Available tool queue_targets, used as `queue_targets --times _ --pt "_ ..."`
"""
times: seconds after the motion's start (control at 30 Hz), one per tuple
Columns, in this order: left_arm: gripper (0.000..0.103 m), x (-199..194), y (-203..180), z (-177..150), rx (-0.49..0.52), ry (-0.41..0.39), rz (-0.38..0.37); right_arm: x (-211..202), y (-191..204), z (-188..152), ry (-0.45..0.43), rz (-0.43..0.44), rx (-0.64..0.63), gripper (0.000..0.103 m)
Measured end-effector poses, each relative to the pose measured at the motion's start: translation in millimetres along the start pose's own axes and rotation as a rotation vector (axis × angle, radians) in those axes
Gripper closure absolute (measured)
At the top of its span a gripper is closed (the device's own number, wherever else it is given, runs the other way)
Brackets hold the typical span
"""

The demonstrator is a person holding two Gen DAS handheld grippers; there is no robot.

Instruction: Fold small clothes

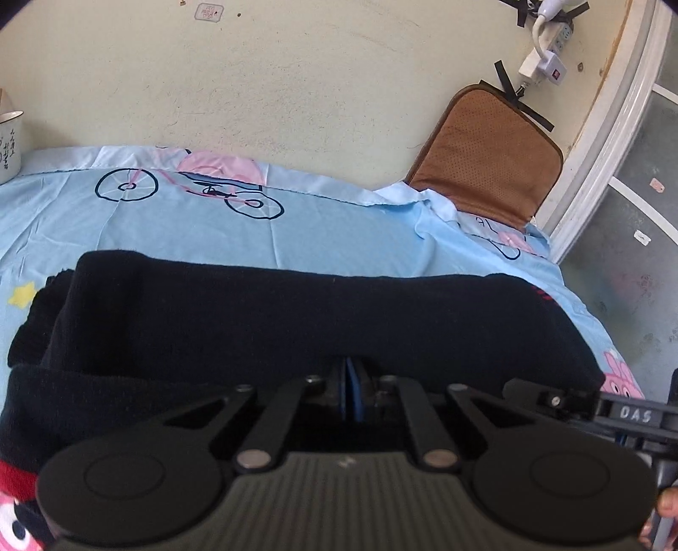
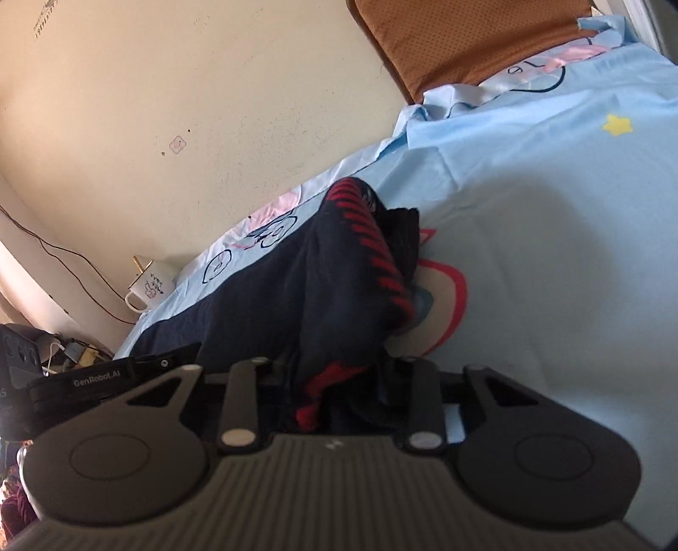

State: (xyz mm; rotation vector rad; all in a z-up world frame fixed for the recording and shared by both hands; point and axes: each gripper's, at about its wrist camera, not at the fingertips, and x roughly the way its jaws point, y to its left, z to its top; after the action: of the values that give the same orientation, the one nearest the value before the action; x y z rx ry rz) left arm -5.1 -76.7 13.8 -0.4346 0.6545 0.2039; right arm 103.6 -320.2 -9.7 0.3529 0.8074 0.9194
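Left tool [image 1: 351,392]: blue pads pressed together, jaws closed w/ the near edge of the dark navy garment [image 1: 254,322] draped right over the tips; can't tell if any cloth is actually pinched between them. Garment lies across the light-blue cartoon sheet [image 1: 339,229], folded into a long band running left to right, red trim at its near-left end.

Right tool [image 2: 339,407]: jaws part-open, a bunched fold of the same navy garment [image 2: 322,288] w/ red striped trim sits between them and looks gripped; pads themselves hidden by cloth. From here the garment trails away toward the far wall [image 2: 212,106].

White mug [image 2: 150,288] at the far left edge of the sheet, by the wall. Brown cushion [image 1: 487,157] leans on the wall at far right. Power strip [image 1: 559,38] taped to the wall above it.
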Motion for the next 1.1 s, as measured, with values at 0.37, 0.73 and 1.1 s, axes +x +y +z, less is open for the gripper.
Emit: queue_targets --times 0.37,0.73,1.1 --pt "0.077 -71 84 1 -0.251 -0.101 -0.115 -2 172 2 -0.004 0.185 -0.473 0.078" --pt "0.076 -163 150 11 -0.32 -0.309 0.013 120 256 -97 0.32 0.285 -0.734 0.088" --pt "0.097 -54 108 58 -0.144 -0.045 -0.008 69 228 -84 0.239 0.363 -0.828 0.071"
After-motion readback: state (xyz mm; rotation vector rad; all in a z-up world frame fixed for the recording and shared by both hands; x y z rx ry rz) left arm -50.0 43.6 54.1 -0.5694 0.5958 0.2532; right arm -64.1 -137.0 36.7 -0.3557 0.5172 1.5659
